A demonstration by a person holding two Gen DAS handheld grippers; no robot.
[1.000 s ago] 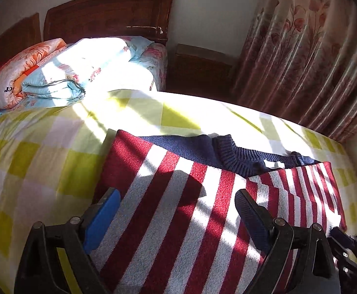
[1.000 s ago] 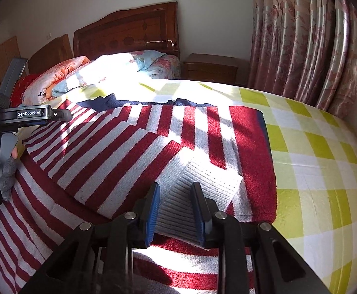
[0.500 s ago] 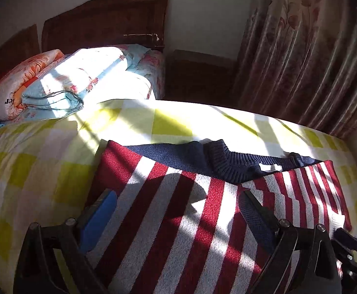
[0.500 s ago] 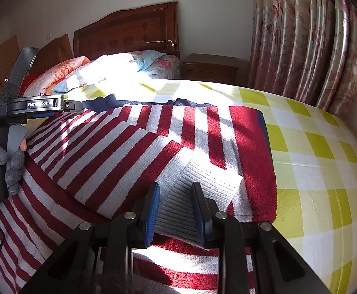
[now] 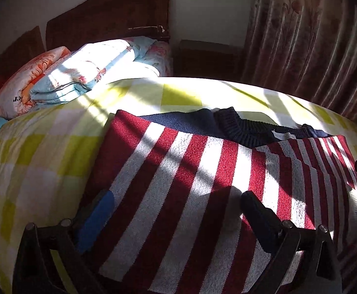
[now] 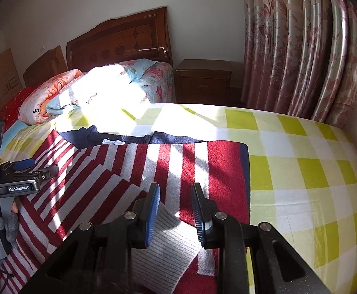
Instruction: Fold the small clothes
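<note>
Red-and-white knit, the striped sweater (image 5: 190,196) lies flat on the bed (image 6: 301,171), spread over its yellow-checked cover so that the fabric has a firm, broad surface to be creased against; its navy collar (image 5: 247,132) points toward the headboard, with the label showing, which suggests the garment lies back-up or opened at the neck, though I cannot tell which; one sleeve is already laid slantwise across the body, its narrower stripes crossing the wide ones, and its grey ribbed cuff (image 6: 168,240) rests near the hem; the right tongs (image 6: 176,210) stand parted with the cuff lying between and under the pads, not pinched, so they read as released, probably because the sleeve has been set where it belongs; the left tongs (image 5: 176,210) are spread wide over the sweater's other side, holding nothing, hovering above the stripes near the edge; I judge they are placed there to take that side or its sleeve next; the folded quilts (image 5: 80,78) by the headboard stay well apart from the work.
</note>
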